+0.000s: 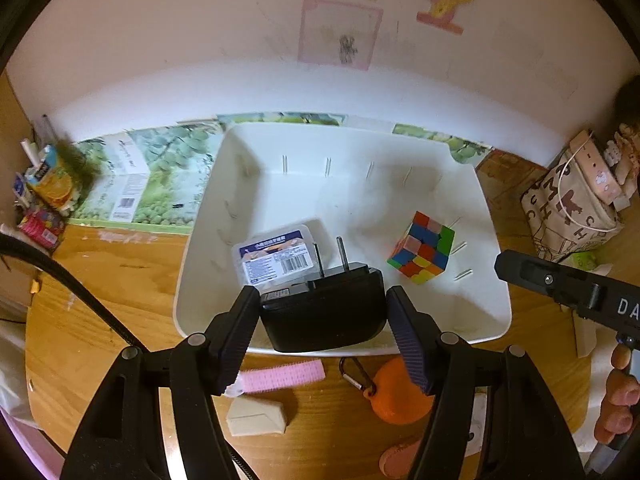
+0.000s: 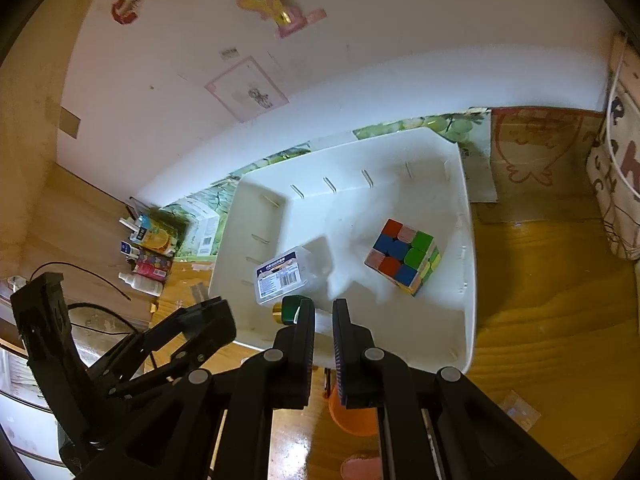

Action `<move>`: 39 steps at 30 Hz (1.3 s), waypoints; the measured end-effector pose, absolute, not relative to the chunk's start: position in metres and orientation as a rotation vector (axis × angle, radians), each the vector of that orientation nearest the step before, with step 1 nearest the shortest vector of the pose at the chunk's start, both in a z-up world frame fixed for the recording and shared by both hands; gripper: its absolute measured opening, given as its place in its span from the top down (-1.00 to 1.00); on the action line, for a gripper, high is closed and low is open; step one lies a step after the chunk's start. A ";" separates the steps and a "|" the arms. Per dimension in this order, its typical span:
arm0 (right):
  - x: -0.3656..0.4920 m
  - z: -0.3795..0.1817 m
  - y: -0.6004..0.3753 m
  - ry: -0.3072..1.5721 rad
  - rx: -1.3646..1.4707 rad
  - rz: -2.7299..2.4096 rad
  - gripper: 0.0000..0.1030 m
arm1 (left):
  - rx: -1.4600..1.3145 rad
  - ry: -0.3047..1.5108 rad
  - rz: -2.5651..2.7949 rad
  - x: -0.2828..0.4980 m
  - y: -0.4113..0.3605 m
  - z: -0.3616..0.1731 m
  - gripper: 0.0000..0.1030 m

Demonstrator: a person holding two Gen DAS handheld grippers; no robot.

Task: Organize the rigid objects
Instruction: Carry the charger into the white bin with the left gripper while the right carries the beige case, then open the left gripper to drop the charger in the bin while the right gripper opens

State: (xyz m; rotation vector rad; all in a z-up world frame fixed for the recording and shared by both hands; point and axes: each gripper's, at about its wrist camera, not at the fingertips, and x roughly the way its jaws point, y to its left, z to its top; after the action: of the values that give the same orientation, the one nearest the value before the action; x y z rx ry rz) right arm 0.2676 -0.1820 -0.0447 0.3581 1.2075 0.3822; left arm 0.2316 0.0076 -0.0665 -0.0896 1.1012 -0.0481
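Colours around the white bin (image 1: 472, 320)

Inside the white bin lie a cube (image 1: 422, 248) chequered red, blue, green, yellow and pink, and a clear box (image 1: 276, 258) with a navy-and-white barcoded label; over its near rim a plain black charger (image 1: 324, 312); before it, on the honey-brown wood-grained worktop (image 1: 100, 320), a pink strip (image 1: 280, 376) and an orange ball (image 1: 400, 396).

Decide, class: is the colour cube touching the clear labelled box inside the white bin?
Apart. The right wrist view shows bare white bin floor between the colour cube and the clear labelled box.
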 end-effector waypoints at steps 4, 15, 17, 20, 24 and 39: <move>0.276 -0.055 -0.179 1.232 0.363 0.380 0.81 | -0.082 1.132 -0.059 0.243 0.006 -0.079 -0.34; 0.279 -0.070 -0.184 1.285 0.404 0.329 0.75 | -0.123 1.132 -0.076 0.250 0.009 -0.082 -0.63; 0.277 -0.068 -0.185 1.283 0.411 0.322 0.72 | -0.131 1.121 -0.080 0.247 0.010 -0.078 -0.63; 0.271 -0.062 -0.188 1.269 0.417 0.311 0.43 | -0.136 1.109 -0.079 0.242 0.011 -0.073 -0.63; 0.259 -0.050 -0.193 1.238 0.423 0.290 0.08 | -0.147 1.090 -0.088 0.229 0.012 -0.065 -0.63; 0.190 -0.019 -0.207 1.138 0.392 0.227 -0.52 | -0.124 0.999 -0.146 0.167 0.003 -0.033 -0.70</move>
State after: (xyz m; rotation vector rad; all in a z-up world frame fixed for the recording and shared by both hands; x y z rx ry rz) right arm 0.1902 -0.2067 -0.0186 0.3919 1.1376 0.2270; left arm 0.1671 0.0035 -0.0328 -0.1236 0.9994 -0.1462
